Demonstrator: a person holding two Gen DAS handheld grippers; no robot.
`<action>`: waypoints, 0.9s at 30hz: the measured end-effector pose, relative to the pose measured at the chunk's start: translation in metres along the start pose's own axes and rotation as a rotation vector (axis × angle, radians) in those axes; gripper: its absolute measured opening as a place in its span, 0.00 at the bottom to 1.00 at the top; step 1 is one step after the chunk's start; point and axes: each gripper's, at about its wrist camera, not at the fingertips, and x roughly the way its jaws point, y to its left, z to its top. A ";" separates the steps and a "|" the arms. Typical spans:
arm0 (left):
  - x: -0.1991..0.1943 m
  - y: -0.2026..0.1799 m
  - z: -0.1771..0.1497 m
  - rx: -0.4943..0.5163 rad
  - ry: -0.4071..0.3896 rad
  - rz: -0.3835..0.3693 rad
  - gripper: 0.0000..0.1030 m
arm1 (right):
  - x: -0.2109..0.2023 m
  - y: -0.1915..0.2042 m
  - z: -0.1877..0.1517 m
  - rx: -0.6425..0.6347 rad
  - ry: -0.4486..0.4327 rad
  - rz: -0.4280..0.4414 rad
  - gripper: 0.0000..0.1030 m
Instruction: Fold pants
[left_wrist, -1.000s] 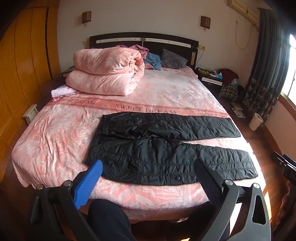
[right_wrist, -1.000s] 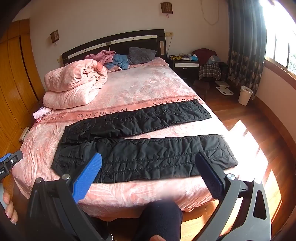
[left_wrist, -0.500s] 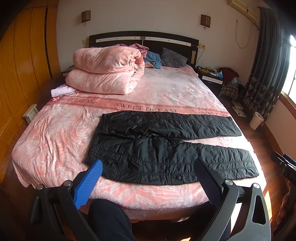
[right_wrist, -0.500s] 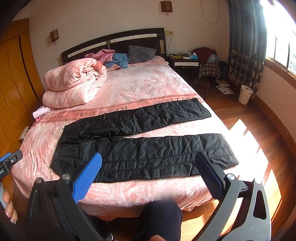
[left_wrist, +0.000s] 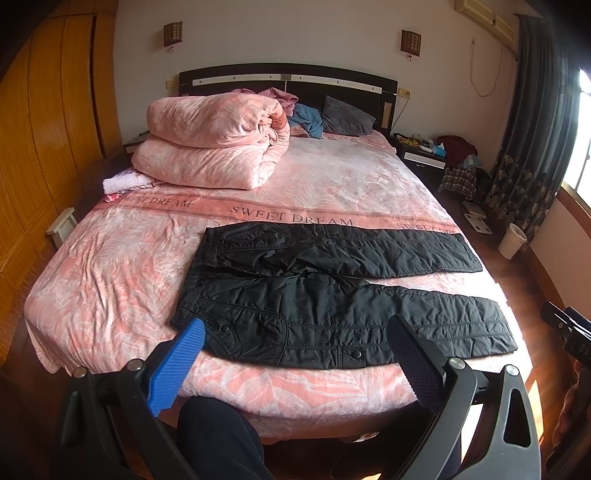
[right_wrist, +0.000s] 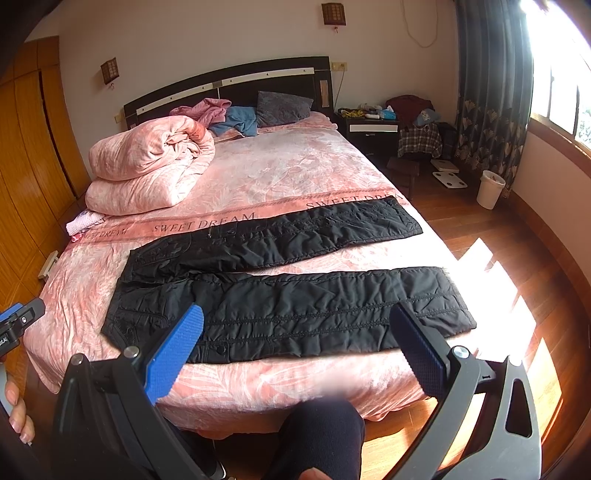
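Observation:
Black quilted pants (left_wrist: 332, 291) (right_wrist: 280, 291) lie spread flat across the near part of the pink bed (left_wrist: 110, 266) (right_wrist: 280, 173), waist at the left and both legs running to the right, parted in a narrow V. My left gripper (left_wrist: 295, 354) is open, held above the bed's front edge just short of the pants' near leg. My right gripper (right_wrist: 297, 343) is open too, hovering before the near leg's lower edge. Neither holds anything.
A rolled pink duvet (left_wrist: 214, 144) and loose clothes (left_wrist: 295, 110) sit at the head of the bed. A wooden wardrobe (left_wrist: 44, 140) lines the left wall. A nightstand (right_wrist: 373, 127), scales (right_wrist: 448, 175) and a white bin (right_wrist: 489, 190) stand right. The person's dark-clad knee (right_wrist: 321, 428) is below.
Both views have crept slightly toward the bed. The pants lie as before and both grippers stay open.

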 end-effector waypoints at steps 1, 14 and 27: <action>0.000 0.000 0.000 0.001 -0.002 0.001 0.97 | 0.000 0.001 0.000 -0.001 0.001 0.000 0.98; -0.007 -0.001 0.002 0.005 -0.011 0.006 0.97 | -0.006 0.002 0.003 -0.002 -0.003 0.004 0.98; -0.007 -0.001 0.001 0.004 -0.012 0.006 0.97 | -0.006 0.002 0.002 -0.002 -0.003 0.006 0.98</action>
